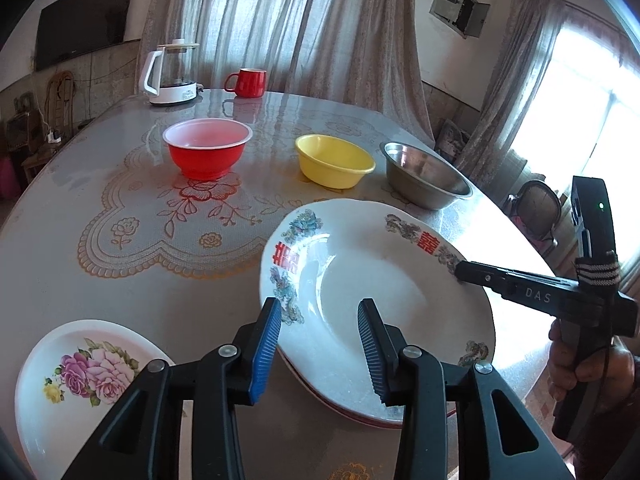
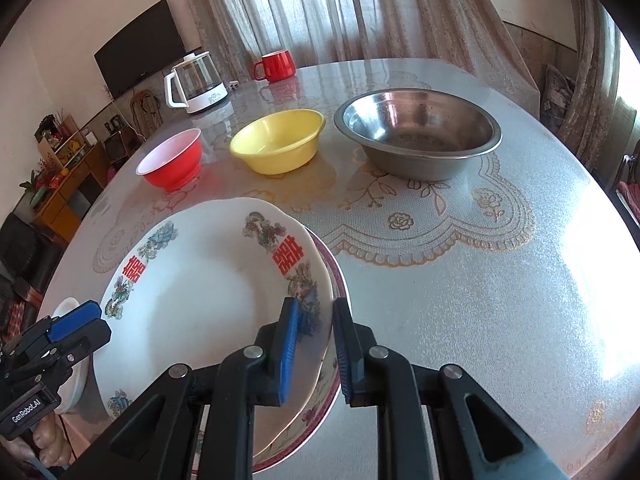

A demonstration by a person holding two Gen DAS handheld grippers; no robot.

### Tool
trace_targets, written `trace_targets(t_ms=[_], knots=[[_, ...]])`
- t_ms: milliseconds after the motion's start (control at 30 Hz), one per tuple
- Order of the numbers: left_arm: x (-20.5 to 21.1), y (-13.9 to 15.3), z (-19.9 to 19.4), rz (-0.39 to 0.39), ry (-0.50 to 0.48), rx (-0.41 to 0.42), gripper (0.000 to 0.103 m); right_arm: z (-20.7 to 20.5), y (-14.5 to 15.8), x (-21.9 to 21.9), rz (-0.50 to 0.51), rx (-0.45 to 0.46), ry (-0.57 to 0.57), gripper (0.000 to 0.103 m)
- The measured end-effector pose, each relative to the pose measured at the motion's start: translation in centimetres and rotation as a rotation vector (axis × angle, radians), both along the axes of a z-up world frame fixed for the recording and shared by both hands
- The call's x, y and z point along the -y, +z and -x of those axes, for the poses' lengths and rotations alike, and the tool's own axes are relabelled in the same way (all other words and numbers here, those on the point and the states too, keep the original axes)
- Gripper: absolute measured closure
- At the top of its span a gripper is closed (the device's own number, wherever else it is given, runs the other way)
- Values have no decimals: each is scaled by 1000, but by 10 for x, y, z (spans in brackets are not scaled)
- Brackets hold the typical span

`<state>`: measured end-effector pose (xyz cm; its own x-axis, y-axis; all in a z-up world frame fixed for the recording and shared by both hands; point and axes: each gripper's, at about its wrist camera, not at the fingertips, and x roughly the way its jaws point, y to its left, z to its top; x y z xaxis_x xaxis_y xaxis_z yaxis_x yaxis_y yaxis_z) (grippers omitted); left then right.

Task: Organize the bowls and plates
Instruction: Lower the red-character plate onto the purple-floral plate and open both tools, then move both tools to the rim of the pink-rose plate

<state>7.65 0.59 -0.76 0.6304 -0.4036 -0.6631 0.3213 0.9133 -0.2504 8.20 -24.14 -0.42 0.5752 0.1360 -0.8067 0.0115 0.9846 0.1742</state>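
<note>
On my screens the right gripper (image 2: 314, 354) was pinched onto the near rim of the white dragon plate (image 2: 208, 300), one blue pad above the rim and one below, with the plate tilted up off a red-rimmed plate (image 2: 340, 280) lying beneath it. My left gripper (image 1: 318, 354) hung with its jaws partly apart at that same plate's opposite edge; the pads straddled the rim without pressing on it (no real hold, as far as I could see). A smaller plate with pink roses (image 1: 86, 368) lay on the table (image 1: 80, 208) just beside the left gripper. Further back stood three bowls in a row, apart from one another: a red bowl (image 1: 207, 148), a yellow bowl (image 1: 334, 160) and a steel bowl (image 1: 426, 180). Behind them were a kettle (image 1: 172, 74) and a red mug (image 1: 246, 82).
</note>
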Motion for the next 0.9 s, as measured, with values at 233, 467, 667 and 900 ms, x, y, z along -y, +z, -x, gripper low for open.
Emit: trace_targets(t_ms=[233, 467, 667, 900], knots=[[4, -12, -17, -7, -9, -57, 50, 2, 1, 6, -9, 17, -29, 83], [10, -14, -12, -38, -17, -50, 50, 5, 1, 3, 16, 32, -17, 83], [10, -13, -8, -36, -18, -48, 50, 8, 2, -2, 41, 36, -3, 88], [10, -12, -5, -27, -16, -54, 49, 9, 4, -2, 63, 30, -26, 88]])
